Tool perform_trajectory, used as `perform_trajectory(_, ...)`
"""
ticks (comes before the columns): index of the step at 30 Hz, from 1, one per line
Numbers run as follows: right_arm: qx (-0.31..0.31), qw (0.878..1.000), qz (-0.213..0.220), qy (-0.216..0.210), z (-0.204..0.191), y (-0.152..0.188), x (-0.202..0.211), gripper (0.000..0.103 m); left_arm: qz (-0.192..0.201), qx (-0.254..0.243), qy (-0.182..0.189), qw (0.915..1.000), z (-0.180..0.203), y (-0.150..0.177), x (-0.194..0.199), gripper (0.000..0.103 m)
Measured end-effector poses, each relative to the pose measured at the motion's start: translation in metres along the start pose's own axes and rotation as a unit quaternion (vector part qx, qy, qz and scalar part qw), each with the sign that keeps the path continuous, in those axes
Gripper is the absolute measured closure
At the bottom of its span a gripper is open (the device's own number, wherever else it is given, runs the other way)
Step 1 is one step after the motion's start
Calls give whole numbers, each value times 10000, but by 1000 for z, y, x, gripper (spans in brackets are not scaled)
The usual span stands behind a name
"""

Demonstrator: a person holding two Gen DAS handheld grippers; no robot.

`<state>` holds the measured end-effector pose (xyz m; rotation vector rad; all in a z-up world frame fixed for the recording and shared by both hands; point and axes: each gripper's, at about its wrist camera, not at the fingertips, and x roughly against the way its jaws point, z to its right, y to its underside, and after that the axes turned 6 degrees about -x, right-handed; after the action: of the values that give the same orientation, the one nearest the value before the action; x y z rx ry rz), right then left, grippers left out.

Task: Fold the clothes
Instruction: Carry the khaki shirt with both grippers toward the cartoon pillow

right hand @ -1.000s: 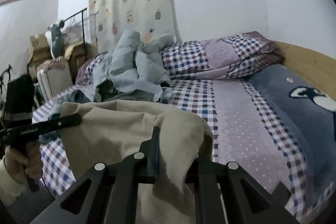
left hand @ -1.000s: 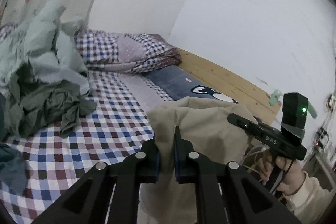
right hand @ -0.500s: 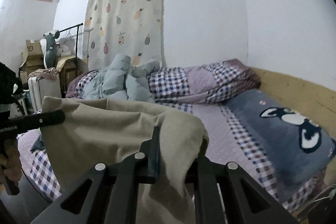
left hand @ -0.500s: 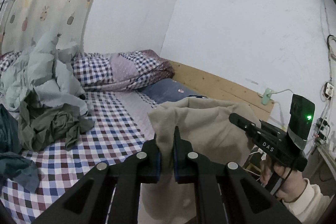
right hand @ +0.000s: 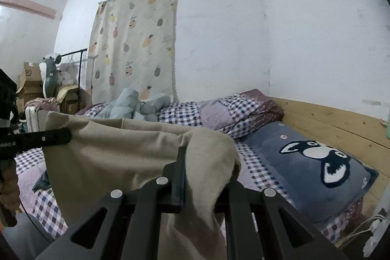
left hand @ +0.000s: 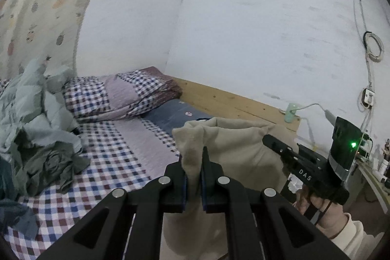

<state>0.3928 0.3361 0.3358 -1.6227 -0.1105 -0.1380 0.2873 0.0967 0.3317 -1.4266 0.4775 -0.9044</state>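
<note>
- Left wrist view: the left gripper (left hand: 194, 174) pinches the near edge of the beige cloth (left hand: 234, 148), held up over the checked bed (left hand: 117, 152). A clothes pile (left hand: 41, 143) lies far left.
- Right wrist view: the right gripper (right hand: 195, 177) pinches the beige cloth (right hand: 126, 152), which drapes over it. A dog pillow (right hand: 314, 162) lies right.

Beige garment (left hand: 234, 145); checked purple-blue bedsheet (left hand: 109, 162); pineapple-print curtain (right hand: 136, 45); navy dog-face pillow (right hand: 314, 162)
</note>
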Motion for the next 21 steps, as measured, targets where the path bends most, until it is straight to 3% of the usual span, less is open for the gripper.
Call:
perform_trajectory(10,-81,9983,364,453,55,-22,37,94,35,-166,581,9982,49,-43,-43,96)
perform_trajectory(15,-1,9960,509,732,89,-45,50,94,75,-171,969,9951,62,-65,-69,96)
perform_trajectory(21,158,9920,647,1077,130,-76,60,94,210,-516,1157,9917,83,-91,-96,96)
